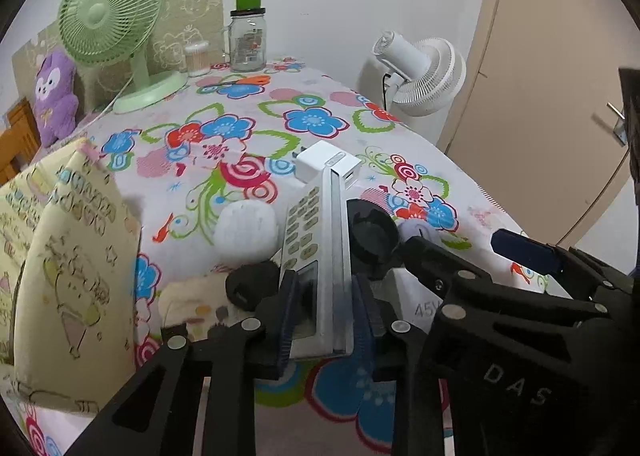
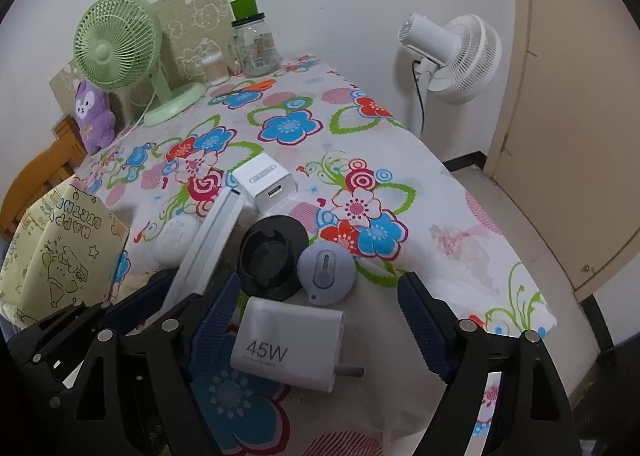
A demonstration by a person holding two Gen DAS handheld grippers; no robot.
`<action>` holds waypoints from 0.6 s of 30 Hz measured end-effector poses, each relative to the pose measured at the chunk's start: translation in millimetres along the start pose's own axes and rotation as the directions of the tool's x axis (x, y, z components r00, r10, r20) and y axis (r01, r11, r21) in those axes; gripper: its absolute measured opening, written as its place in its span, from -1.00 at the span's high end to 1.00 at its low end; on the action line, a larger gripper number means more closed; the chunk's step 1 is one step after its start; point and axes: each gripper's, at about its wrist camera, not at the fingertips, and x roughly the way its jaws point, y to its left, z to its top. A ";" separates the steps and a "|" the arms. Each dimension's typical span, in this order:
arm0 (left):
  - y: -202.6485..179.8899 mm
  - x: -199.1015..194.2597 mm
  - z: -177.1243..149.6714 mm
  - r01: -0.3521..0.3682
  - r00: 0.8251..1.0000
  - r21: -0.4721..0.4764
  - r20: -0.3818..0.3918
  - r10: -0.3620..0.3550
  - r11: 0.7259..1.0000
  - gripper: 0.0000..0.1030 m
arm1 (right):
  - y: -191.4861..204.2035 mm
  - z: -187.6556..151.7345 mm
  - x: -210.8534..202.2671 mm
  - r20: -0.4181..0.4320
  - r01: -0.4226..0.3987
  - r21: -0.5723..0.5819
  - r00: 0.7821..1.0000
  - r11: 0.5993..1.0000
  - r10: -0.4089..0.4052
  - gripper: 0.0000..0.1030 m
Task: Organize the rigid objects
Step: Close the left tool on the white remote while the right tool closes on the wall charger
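We're seeing the left claw point(image 1: 324, 320) pinching the white remote point(image 1: 316, 256), lifting it off the floral worktop point(image 2: 460, 215); right claw point(image 2: 316, 316) is hanging spread over the 45W charger point(image 2: 288, 344). Yellow gift bag point(image 2: 64, 256) is standing at left, contents hidden. Worktop's right edge is lying open.

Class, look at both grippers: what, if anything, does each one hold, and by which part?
The left gripper clamps the white remote control at its near end, across its width. The right gripper holds nothing; its open jaws straddle the 45W charger.
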 end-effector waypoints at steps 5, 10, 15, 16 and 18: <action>-2.8 -0.6 -4.0 -0.017 1.000 0.021 0.019 0.016 1.000 0.47 | 0.4 -4.2 3.2 -0.017 0.031 0.036 0.999 0.999 -0.030 -0.70; -5.5 6.0 -2.1 -0.024 1.000 0.033 0.017 0.024 0.999 0.36 | -6.0 -4.0 16.6 -0.073 0.073 0.100 0.995 0.992 -0.066 -0.70; 0.2 16.6 0.8 -0.020 1.000 0.002 -0.019 0.020 1.000 0.05 | -6.6 -1.7 18.1 -0.050 0.121 0.078 0.992 0.990 -0.117 -0.70; 0.6 18.1 1.2 -0.017 1.000 0.001 -0.020 0.017 1.000 0.03 | -7.0 -0.9 19.1 -0.050 0.121 0.068 0.992 0.990 -0.117 -0.70; -1.9 19.8 1.5 -0.023 1.000 0.012 -0.022 0.023 1.000 0.02 | -8.6 0.0 20.4 -0.054 0.109 0.061 0.993 0.992 -0.105 -0.70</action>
